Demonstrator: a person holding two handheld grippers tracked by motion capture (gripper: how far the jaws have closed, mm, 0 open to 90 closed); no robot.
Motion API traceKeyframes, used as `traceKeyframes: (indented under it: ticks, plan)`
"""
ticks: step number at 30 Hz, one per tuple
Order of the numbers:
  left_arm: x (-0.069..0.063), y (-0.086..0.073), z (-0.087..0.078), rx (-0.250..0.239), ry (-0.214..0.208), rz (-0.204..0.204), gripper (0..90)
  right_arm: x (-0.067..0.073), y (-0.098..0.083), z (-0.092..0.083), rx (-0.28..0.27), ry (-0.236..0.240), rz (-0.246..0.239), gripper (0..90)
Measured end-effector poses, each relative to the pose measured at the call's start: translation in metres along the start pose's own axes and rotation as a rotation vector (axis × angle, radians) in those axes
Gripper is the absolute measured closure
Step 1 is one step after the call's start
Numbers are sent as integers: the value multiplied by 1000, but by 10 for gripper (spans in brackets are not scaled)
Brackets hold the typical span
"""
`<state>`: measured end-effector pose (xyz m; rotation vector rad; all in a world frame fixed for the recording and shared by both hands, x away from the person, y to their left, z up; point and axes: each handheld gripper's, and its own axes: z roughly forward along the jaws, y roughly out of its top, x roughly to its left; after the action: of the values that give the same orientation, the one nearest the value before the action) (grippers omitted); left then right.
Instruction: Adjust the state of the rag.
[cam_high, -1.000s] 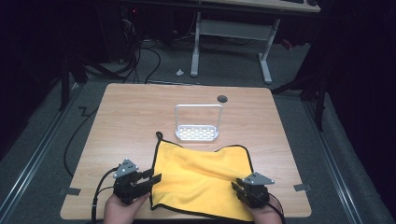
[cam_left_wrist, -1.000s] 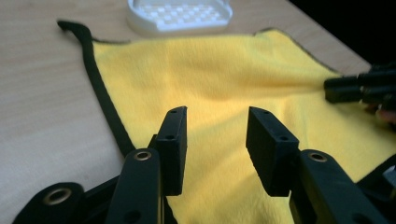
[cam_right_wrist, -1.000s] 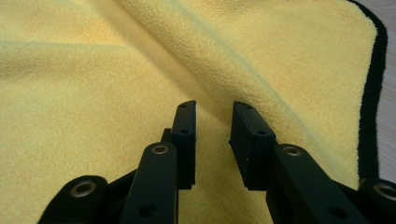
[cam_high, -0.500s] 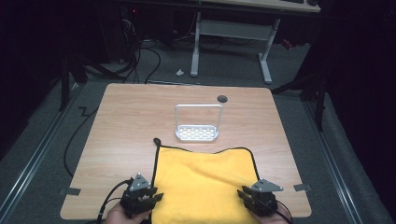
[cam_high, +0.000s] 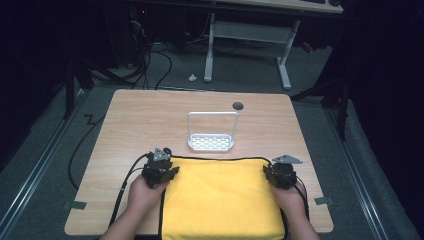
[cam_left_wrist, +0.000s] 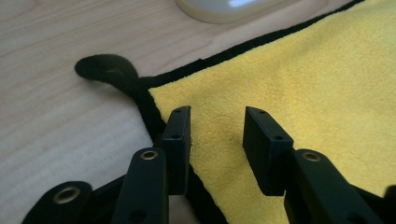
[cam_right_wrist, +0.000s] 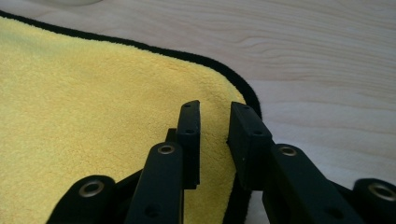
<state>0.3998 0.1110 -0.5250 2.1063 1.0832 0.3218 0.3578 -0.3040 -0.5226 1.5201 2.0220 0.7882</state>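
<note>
white rack (cam_high: 211, 134), wooden table (cam_high: 140, 115), grommet hole (cam_high: 238, 105)

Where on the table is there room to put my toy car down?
Bare wood lies left of the white rack, and right of it below the dark round hole. The table strip behind the rack is free too. The near middle is crowded: the yellow cloth covers it, with the left gripper and right gripper at its far corners.

White rack (cam_high: 211, 134) stands mid table (cam_high: 135, 120), just behind yellow cloth (cam_high: 220, 200). Bare wood left & right of rack, room to pass.
</note>
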Motion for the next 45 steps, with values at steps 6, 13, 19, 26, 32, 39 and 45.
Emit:
traceKeyframes:
  ticks: [6,13,19,26,32,39,45]
  plan:
    - [7,6,7,-17,4,-28,639,-9,9,11,-15,-17,19,746]
    - [9,4,6,-33,-12,-54,638,-10,10,13,-21,-12,23,742]
    - [16,4,-6,-120,-13,-61,574,-3,11,-5,-63,10,-6,688]
    - [32,4,-2,-180,-25,-131,466,23,6,-31,-129,76,-37,606]
    - [34,5,14,-151,-7,-168,456,80,3,-49,-163,136,-134,588]
    - [27,12,22,-101,-3,-114,520,147,-4,-53,-150,243,-240,545]
    - [25,11,22,-93,4,-91,777,203,-11,-50,-118,351,-333,507]
